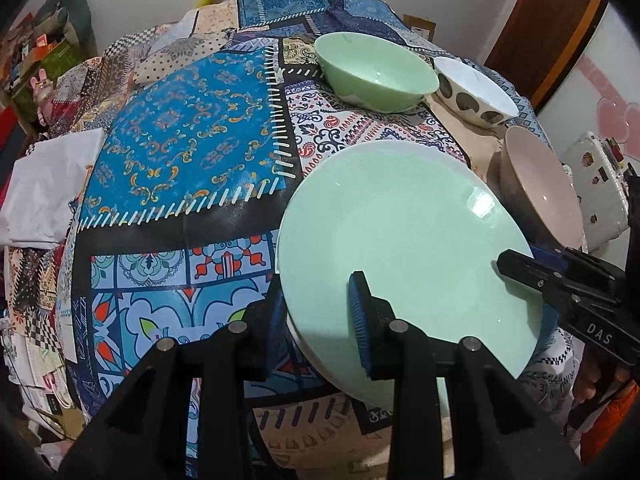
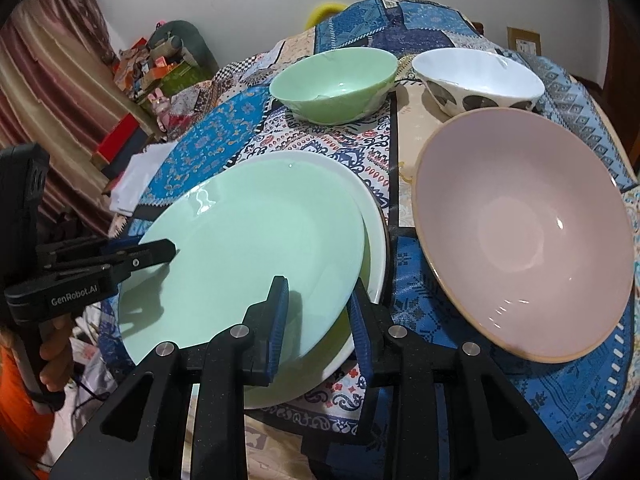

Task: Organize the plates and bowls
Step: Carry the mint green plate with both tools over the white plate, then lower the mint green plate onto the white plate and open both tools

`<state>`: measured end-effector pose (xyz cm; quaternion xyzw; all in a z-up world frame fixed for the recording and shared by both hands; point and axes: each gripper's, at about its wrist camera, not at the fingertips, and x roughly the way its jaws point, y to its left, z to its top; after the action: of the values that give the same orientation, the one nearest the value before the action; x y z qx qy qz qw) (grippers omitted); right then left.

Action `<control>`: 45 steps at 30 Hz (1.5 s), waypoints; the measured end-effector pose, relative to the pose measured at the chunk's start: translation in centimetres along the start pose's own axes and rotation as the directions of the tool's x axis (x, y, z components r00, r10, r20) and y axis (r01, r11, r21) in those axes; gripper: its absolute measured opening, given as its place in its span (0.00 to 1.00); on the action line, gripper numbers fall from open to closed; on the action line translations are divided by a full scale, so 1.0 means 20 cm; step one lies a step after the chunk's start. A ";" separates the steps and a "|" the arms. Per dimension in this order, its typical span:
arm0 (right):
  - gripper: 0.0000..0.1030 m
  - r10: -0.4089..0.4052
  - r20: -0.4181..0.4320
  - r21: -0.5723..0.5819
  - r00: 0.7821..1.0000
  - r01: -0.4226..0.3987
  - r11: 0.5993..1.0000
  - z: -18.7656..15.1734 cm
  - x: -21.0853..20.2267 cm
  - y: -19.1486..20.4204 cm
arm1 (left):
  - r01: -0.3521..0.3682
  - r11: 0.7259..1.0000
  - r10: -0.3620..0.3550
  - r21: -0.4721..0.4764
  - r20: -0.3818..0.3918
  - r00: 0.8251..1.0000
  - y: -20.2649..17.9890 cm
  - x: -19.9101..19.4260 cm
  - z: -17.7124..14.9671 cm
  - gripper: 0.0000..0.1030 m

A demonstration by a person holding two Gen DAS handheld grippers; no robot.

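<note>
A pale green plate (image 1: 400, 232) (image 2: 248, 248) is tilted over a white plate (image 2: 376, 216) on the patchwork tablecloth. My left gripper (image 1: 318, 320) (image 2: 160, 256) is shut on the green plate's left rim, one pad above it and one below. My right gripper (image 2: 320, 320) (image 1: 532, 292) clamps the opposite rim the same way. Behind the plates stand a green bowl (image 1: 376, 72) (image 2: 332, 84) and a white bowl with dark spots (image 1: 476, 92) (image 2: 480, 80). A large pink bowl (image 2: 520, 240) (image 1: 540, 192) sits right of the plates.
White paper (image 1: 48, 192) lies at the table's left edge. A white patterned container (image 1: 600, 188) stands beyond the pink bowl. Cluttered shelves (image 2: 160, 56) and a curtain fill the far left. A hand (image 2: 52, 352) holds the left gripper's handle.
</note>
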<state>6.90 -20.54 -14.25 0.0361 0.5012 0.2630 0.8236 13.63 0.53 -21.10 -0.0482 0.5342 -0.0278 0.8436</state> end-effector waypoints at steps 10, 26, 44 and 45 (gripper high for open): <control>0.28 0.000 -0.002 -0.001 1.000 0.000 1.000 0.00 0.01 0.00 | -0.033 0.999 0.033 0.019 0.011 0.999 0.01 0.02 0.00 0.29; 0.28 -0.037 0.096 -0.006 0.995 0.038 0.999 0.02 -0.17 -0.01 | -0.032 0.999 0.031 0.024 0.022 0.999 -0.03 -0.03 -0.01 0.29; 0.52 -0.162 0.287 0.032 0.944 0.160 0.987 0.05 -0.53 -0.18 | -0.033 0.995 0.013 0.090 0.211 0.977 -0.29 -0.39 0.09 0.59; 0.56 -0.168 0.296 0.039 0.940 0.164 0.986 0.05 -0.54 -0.19 | -0.029 0.994 0.006 0.102 0.219 0.976 -0.32 -0.40 0.10 0.59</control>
<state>5.33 -28.78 -6.32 0.0387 0.3744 0.1805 0.9087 12.01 -4.92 -12.37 -0.0018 0.4365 -0.0428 0.8987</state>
